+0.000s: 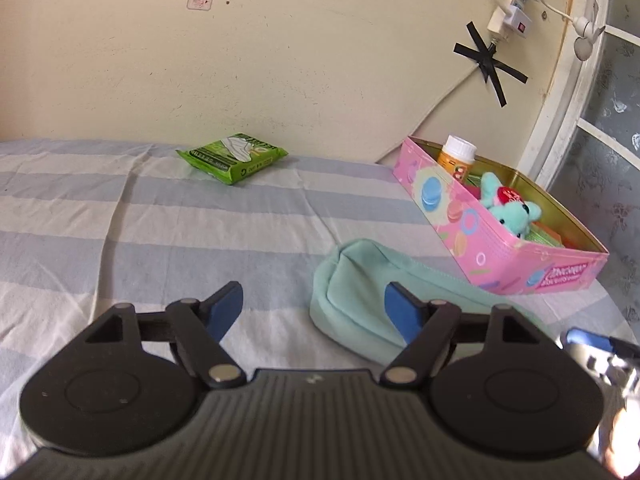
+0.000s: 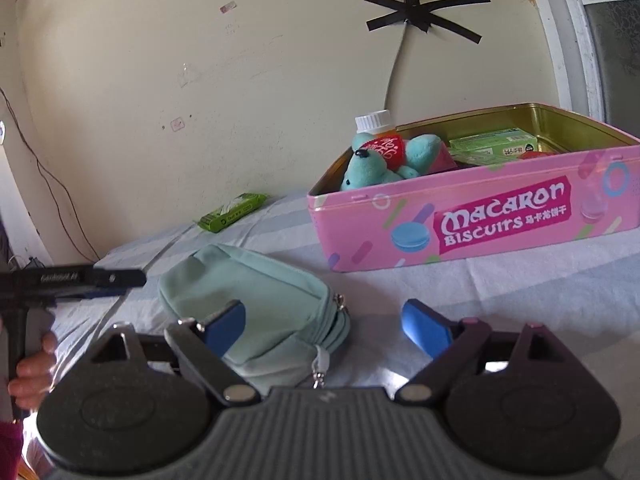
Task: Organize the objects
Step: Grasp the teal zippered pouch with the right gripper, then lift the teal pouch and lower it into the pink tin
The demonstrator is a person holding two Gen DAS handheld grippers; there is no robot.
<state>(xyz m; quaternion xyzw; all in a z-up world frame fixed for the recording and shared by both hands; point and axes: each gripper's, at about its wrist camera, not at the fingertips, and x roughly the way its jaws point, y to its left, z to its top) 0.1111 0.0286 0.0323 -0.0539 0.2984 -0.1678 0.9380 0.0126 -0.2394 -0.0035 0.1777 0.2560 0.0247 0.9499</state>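
Observation:
A mint-green zip pouch [image 1: 360, 292] lies on the striped bedsheet, also in the right wrist view [image 2: 248, 292]. A pink macaron biscuit tin [image 1: 500, 248] [image 2: 480, 216] stands open behind it, holding a teal plush toy [image 1: 508, 208] [image 2: 380, 160], a white-capped bottle [image 1: 458, 156] [image 2: 374, 122] and green boxes [image 2: 492, 146]. A green packet [image 1: 232, 156] [image 2: 234, 212] lies near the wall. My left gripper [image 1: 314, 308] is open and empty, its right finger over the pouch. My right gripper [image 2: 324, 320] is open and empty, its left finger over the pouch's zip end.
The beige wall rises right behind the bed, with taped cables and a power strip [image 1: 508, 12]. A window frame [image 1: 568, 92] stands at the right. The left gripper and the hand holding it [image 2: 32, 312] show at the left of the right wrist view.

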